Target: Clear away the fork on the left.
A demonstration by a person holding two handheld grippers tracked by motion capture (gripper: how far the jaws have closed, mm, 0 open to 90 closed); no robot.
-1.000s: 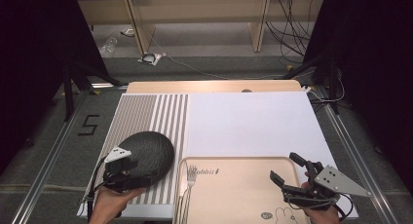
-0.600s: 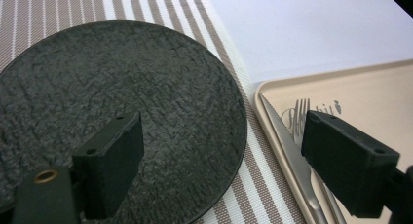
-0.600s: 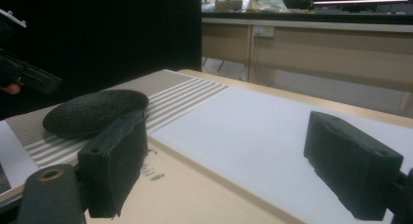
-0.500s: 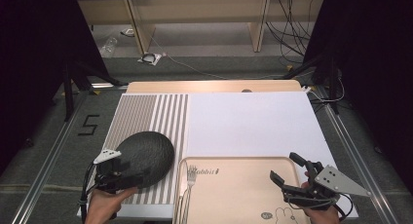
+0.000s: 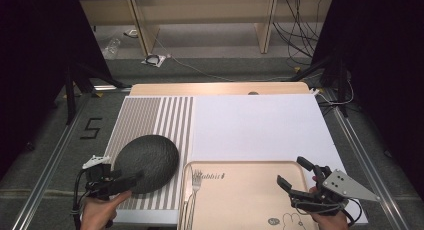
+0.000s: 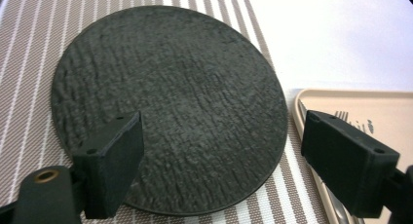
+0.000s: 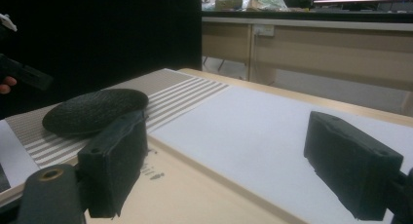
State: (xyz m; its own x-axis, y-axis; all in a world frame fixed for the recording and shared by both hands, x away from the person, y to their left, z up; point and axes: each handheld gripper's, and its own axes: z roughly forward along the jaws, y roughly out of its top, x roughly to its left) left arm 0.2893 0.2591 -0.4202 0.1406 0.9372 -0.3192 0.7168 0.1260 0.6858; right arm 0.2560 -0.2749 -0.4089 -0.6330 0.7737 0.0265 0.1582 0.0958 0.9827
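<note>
While the right gripper (image 5: 295, 180) holds its place at the lower right of the high view, jaws spread wide over the beige tray (image 5: 250, 200) and holding nothing, the left gripper (image 5: 127, 182) has slid back toward the lower left corner. A second ago it sat over the near part of the dark round plate (image 5: 146, 162); now its tips only reach that plate's near edge. In the left gripper view its jaws stand wide apart with the plate (image 6: 168, 107) between and beyond them, nothing clamped. The plate lies flat on the striped placemat (image 5: 150, 115), left of centre in the high view, just beside the tray's left rim, where a fork (image 5: 194, 190) lies. I judge the retreat as lining up for a grasp on the rim, or a release just made; the plate itself has not shifted.
</note>
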